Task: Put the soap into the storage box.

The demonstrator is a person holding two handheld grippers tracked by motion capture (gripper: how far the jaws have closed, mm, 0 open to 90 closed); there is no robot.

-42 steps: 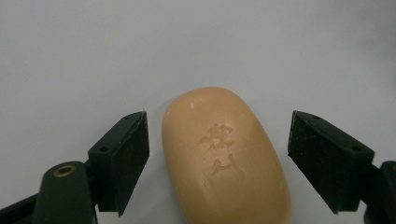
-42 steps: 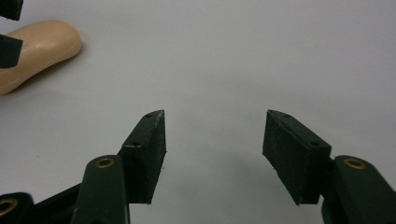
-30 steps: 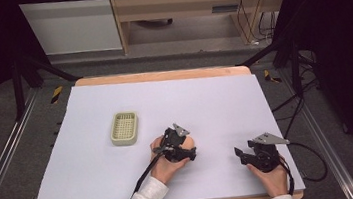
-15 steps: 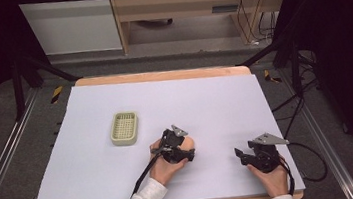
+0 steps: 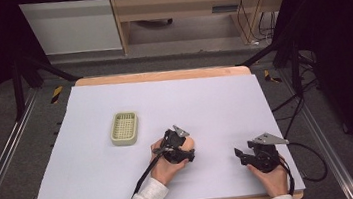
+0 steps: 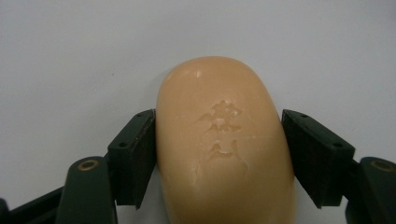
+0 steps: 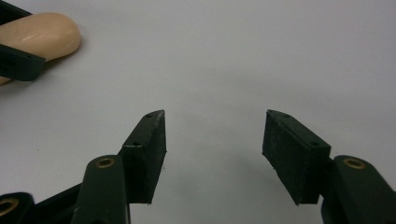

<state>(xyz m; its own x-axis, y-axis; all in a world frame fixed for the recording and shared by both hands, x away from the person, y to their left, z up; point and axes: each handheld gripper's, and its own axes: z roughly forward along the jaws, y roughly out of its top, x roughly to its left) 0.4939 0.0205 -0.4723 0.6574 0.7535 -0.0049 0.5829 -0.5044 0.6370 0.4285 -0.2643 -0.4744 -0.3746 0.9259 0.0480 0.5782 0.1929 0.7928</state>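
Left gripper (image 6: 218,154) clamped on soap bar (image 6: 224,144): lift level, carry to soap dish (image 5: 124,128). Right gripper (image 7: 212,149) jaws apart, empty, parked clear.

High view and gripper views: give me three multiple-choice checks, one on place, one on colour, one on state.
1. In the high view, where is the green basket from the left gripper?
A. left and farther back
B. right of it
C. between its jaws
2. What colour is the soap bar?
A. white
B. peach
C. blue
3. How are the right gripper jaws?
A. shut on the soap
B. apart, nothing between
C. holding the basket

1 A: the basket sits up-left of that gripper.
2 B: the left gripper view shows peach.
3 B: bare table shows between them.
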